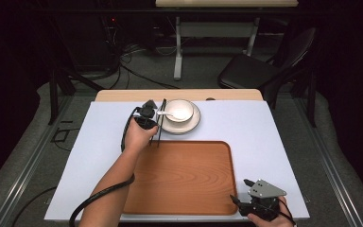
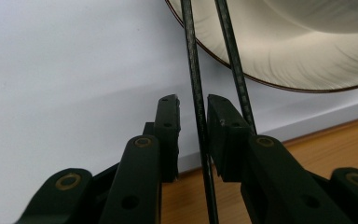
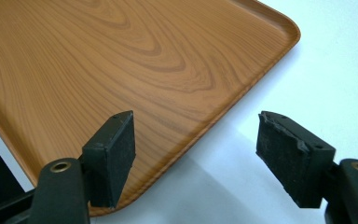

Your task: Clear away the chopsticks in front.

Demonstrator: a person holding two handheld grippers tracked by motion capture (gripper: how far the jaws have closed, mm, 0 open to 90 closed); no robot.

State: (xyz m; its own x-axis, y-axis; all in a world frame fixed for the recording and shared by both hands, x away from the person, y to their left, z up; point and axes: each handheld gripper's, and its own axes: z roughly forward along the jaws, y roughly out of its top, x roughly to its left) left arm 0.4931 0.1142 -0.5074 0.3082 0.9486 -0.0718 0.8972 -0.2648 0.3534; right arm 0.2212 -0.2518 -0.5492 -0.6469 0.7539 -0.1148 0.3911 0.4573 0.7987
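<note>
The wooden tray lay on the white-covered table at the 6 o'clock side and carried nothing. At 12 o'clock from the tray, just beyond its far edge, stood a plate with a bowl on it. In the bowl lay a white spoon, its handle pointing toward 9 o'clock.

A pair of black chopsticks lay along the plate's 9 o'clock rim, running from 12 to 6 o'clock, their near ends reaching the tray's far edge.

My left tongs were at the plate's 9 o'clock side, over the chopsticks. In the left gripper view, the left tongs were nearly pressed together, with one chopstick passing through the narrow gap between the jaws. The second chopstick ran outside the gap, past the right jaw. I could not tell whether the jaws were touching the stick between them. The plate rim lay just beyond the jaw tips.

My right tongs rested at the tray's 5 o'clock corner, well apart from the chopsticks. In the right gripper view, the right tongs were spread wide and held nothing; the left jaw hung over the tray corner and the right jaw over the bare table.
</note>
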